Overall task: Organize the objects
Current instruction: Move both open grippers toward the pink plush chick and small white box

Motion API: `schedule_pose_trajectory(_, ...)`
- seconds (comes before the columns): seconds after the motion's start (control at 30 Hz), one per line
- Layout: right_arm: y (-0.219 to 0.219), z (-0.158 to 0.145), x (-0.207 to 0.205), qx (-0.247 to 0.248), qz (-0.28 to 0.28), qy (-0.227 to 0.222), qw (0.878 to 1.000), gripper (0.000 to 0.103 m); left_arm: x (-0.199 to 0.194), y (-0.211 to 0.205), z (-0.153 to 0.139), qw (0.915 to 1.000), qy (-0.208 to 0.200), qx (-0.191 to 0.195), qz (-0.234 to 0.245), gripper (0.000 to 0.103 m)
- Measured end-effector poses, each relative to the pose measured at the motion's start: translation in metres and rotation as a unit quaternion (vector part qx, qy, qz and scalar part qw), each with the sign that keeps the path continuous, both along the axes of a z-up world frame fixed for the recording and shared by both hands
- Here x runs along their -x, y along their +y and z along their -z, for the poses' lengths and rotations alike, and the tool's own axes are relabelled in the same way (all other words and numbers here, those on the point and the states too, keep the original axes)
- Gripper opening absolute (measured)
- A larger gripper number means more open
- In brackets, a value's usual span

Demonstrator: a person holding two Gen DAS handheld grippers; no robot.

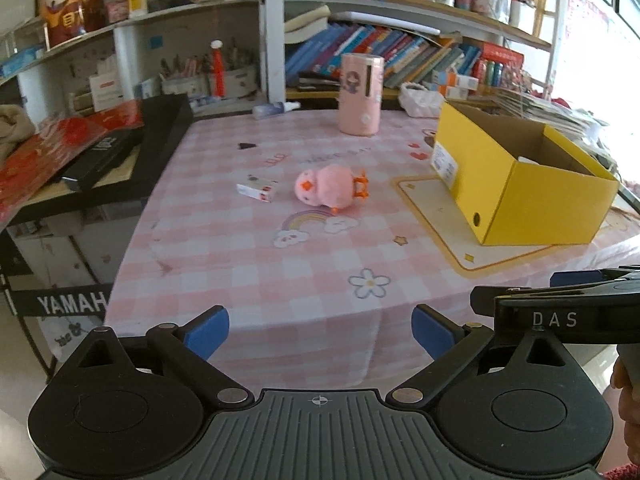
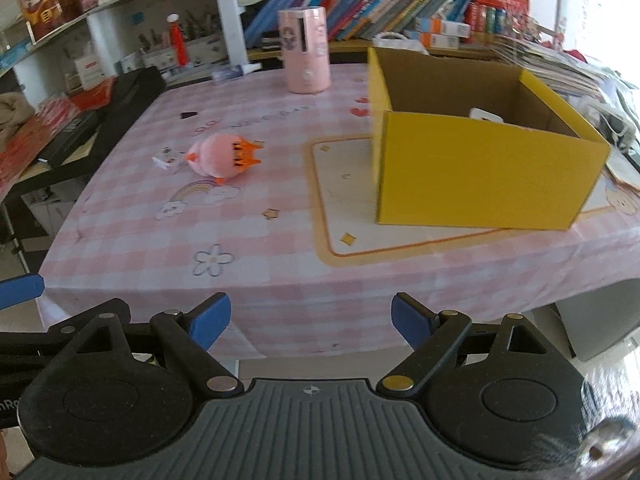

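A pink plush chick (image 1: 326, 189) lies on its side in the middle of the pink checked tablecloth (image 1: 240, 264); it also shows in the right wrist view (image 2: 219, 157). A small white box (image 1: 257, 189) lies just left of it, and shows in the right wrist view (image 2: 168, 157). A pink cylinder (image 1: 361, 94) stands at the back. An open yellow cardboard box (image 2: 472, 168) sits on the right, with a white item (image 2: 486, 115) inside. My left gripper (image 1: 320, 332) and right gripper (image 2: 311, 322) are both open and empty, in front of the table's near edge.
Bookshelves (image 1: 400, 52) packed with books run behind the table. A black keyboard (image 1: 132, 148) with red papers on it stands to the left. A small bottle (image 1: 276, 109) lies at the table's back edge. A stack of papers (image 2: 560, 68) lies right of the yellow box.
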State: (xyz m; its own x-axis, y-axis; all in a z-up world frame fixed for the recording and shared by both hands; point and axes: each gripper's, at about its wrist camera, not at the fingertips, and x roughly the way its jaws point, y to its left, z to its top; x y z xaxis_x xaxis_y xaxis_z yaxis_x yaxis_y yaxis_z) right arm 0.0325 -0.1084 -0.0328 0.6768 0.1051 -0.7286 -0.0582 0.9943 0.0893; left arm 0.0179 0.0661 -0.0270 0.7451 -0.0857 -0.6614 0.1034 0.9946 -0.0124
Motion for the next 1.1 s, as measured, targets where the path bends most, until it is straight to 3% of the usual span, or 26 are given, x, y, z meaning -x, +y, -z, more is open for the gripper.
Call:
schedule_pose_trajectory(0.63, 0.039, -0.008, -0.012, 0.011, -0.044, -0.015, 0.999, 0.087, -0.001, 0.033, -0.004, 0.9993, -0.011, 0.010, -0.035, 0.099)
schedule_pose_trajectory(1.1, 0.045, -0.005, -0.060, 0.008, -0.068, -0.012, 0.998, 0.087, -0.046, 0.037, -0.003, 0.9981, -0.007, 0.013, -0.060, 0.099)
